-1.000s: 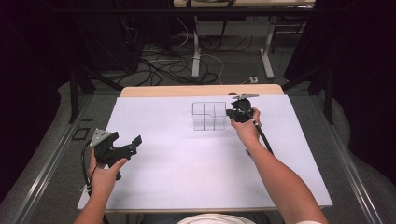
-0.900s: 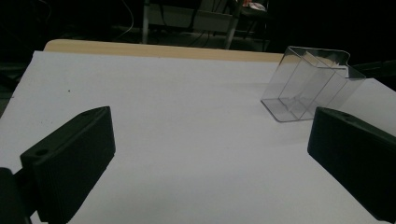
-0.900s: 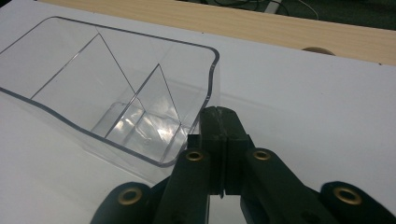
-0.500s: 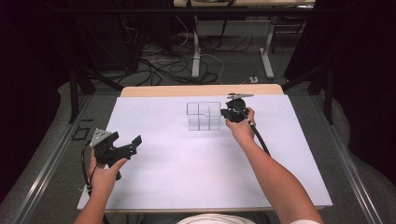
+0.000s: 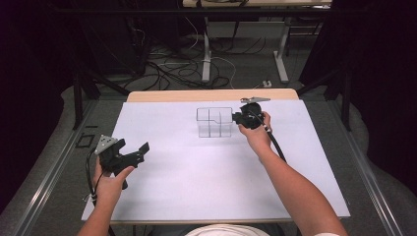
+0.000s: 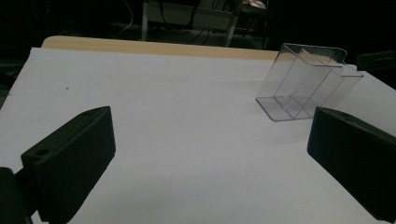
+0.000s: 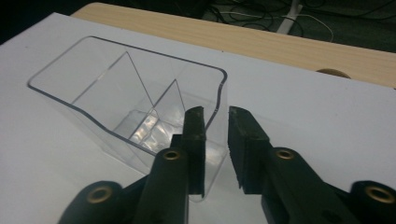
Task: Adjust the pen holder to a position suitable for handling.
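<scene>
Clear divided container [image 7: 126, 102] upright, wall between barely parted right claw [image 7: 215, 116] jaws

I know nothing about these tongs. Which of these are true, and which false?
1. A clear box stands on the white table. True.
2. The left tongs grip the box. False: they are wide open at the table's near left, far from it.
3. The box has dividers inside. True.
4. The right tongs are clamped on a red ball. False: their jaws have just been opening, with the box's wall between them.
5. The box is full of pens. False: it looks empty.
</scene>
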